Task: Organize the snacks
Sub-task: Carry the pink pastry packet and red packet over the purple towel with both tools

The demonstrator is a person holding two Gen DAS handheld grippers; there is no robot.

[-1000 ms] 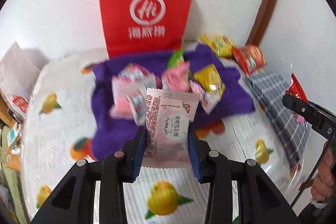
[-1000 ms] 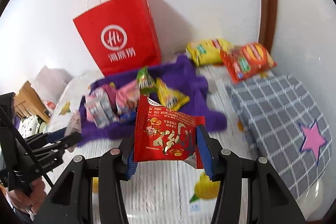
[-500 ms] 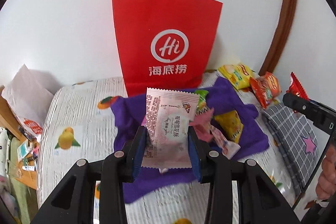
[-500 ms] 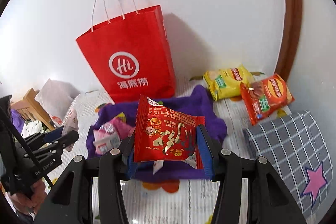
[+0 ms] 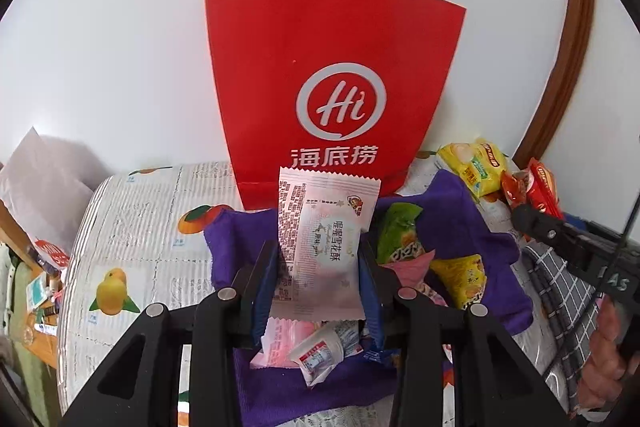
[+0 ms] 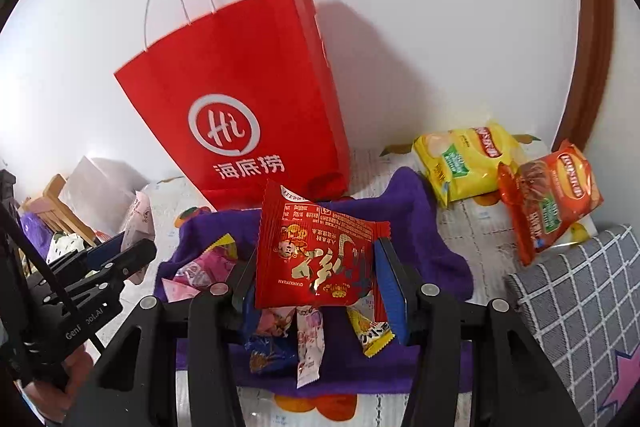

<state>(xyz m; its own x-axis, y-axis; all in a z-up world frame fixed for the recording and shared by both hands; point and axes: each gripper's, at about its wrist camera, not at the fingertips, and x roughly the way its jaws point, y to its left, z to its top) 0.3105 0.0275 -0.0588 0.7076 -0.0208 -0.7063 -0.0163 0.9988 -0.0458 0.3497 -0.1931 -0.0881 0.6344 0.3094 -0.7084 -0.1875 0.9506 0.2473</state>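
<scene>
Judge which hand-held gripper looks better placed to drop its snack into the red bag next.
Left, probably. The left hand-held gripper, shut on the pale pink packet, faces the red bag squarely. The right hand-held gripper, holding the red packet, sees it off to one side.

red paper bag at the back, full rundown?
The red paper bag stands upright against the white wall, at the far edge of the purple cloth. Matte red paper, white twisted-cord handles standing up, a white "Hi" circle logo with three Chinese characters beneath. Creased side gusset; its inside is out of view. No tool touches it.
</scene>
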